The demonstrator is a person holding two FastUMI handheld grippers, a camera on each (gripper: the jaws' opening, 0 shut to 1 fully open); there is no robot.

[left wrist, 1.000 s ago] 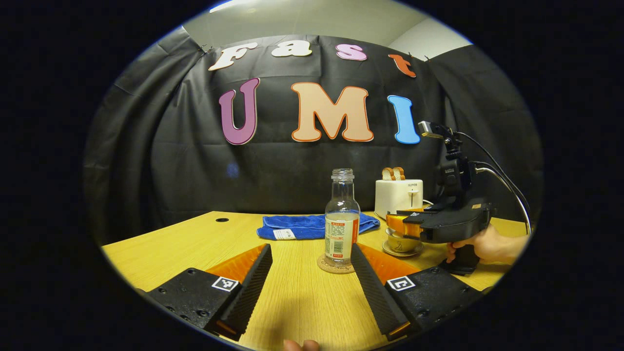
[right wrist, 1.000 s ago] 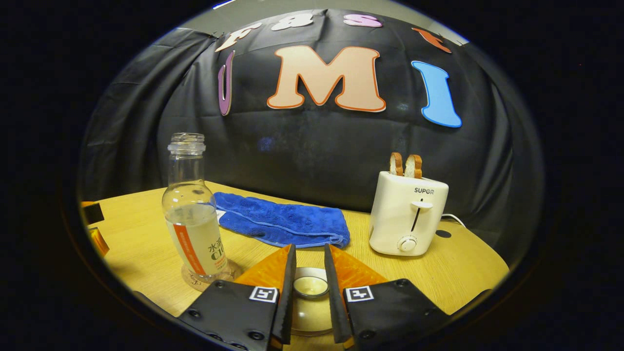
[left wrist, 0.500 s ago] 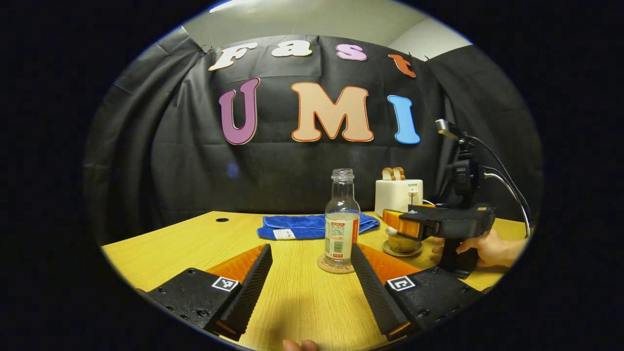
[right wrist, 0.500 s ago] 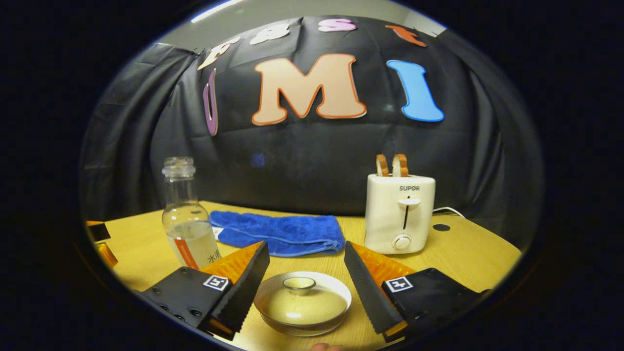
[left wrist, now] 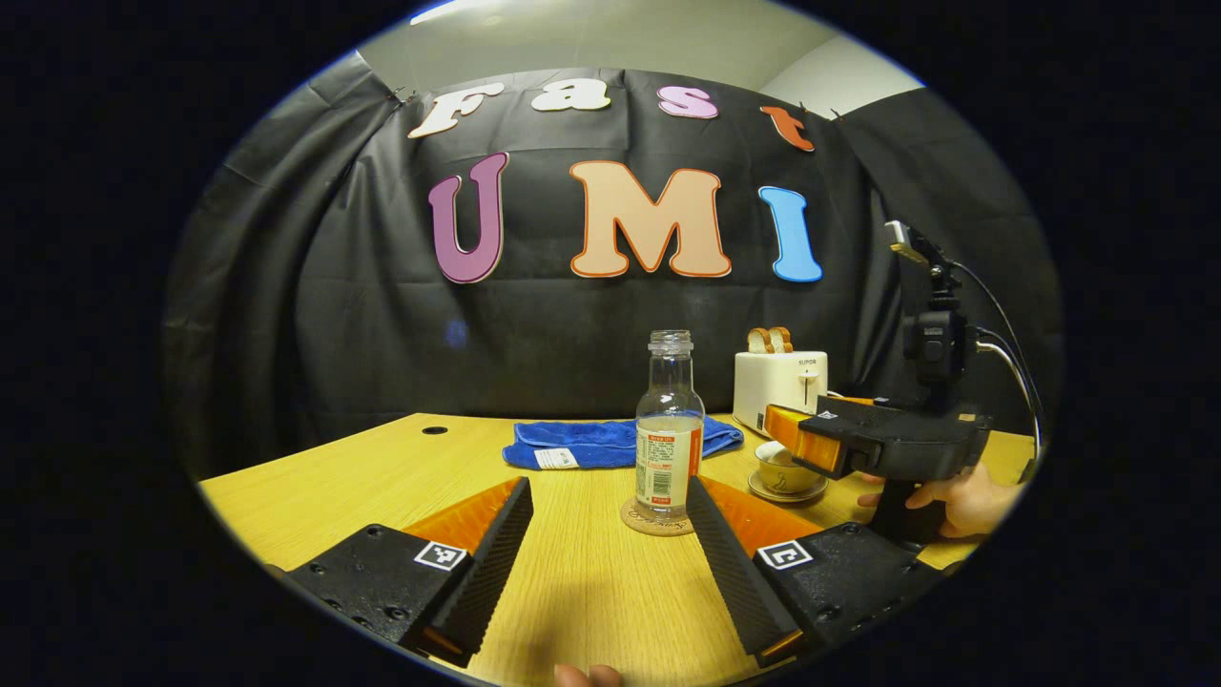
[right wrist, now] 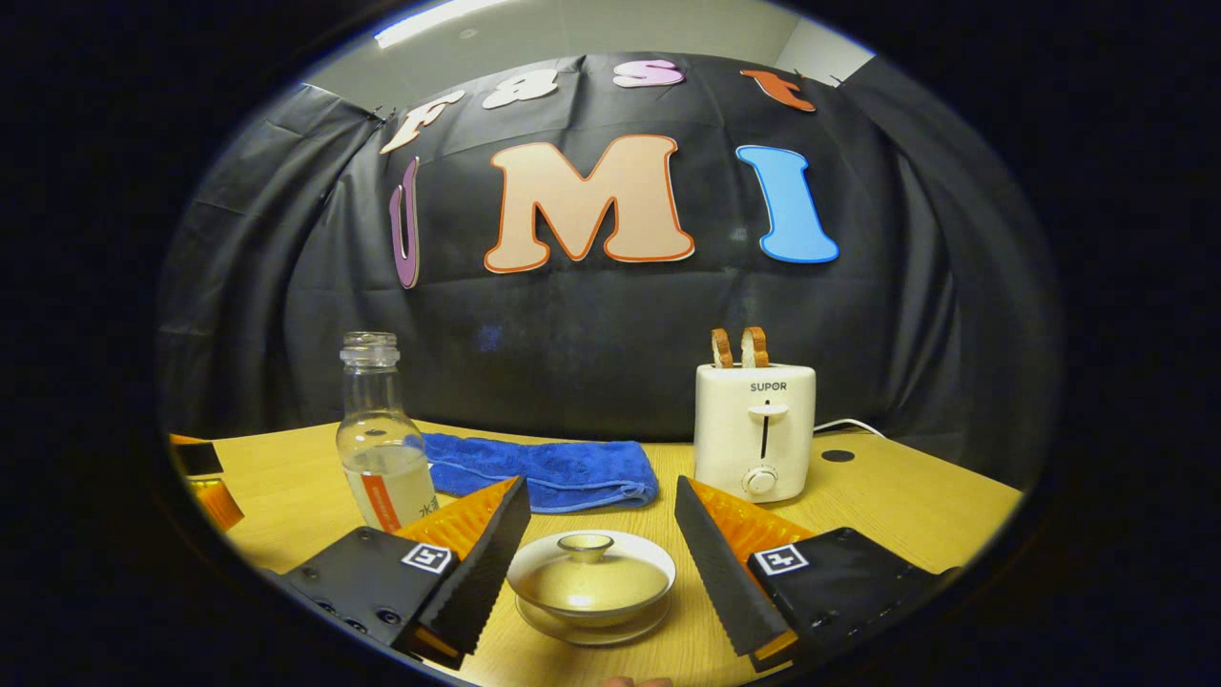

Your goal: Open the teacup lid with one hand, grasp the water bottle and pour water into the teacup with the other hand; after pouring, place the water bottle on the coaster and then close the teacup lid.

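A clear, uncapped water bottle (left wrist: 669,427) with some water in it stands upright on a round coaster (left wrist: 656,520) in the left gripper view; it is also at the left of the right gripper view as the bottle (right wrist: 379,439). The pale teacup (right wrist: 590,584) sits on its saucer with its lid (right wrist: 586,548) on. My right gripper (right wrist: 599,544) is open just in front of the cup, touching nothing. My left gripper (left wrist: 610,520) is open, short of the bottle. The right gripper (left wrist: 863,441), held by a hand, hovers near the teacup (left wrist: 784,471) in the left gripper view.
A folded blue towel (right wrist: 539,469) lies behind the cup and bottle on the wooden table (left wrist: 334,477). A white toaster (right wrist: 755,429) with two bread slices stands at the back right, its cord trailing off. Small round holes sit in the tabletop.
My right gripper let go of the lid knob, opened wide and drew back from the teacup, whose lid stays on. The left gripper and bottle held still.
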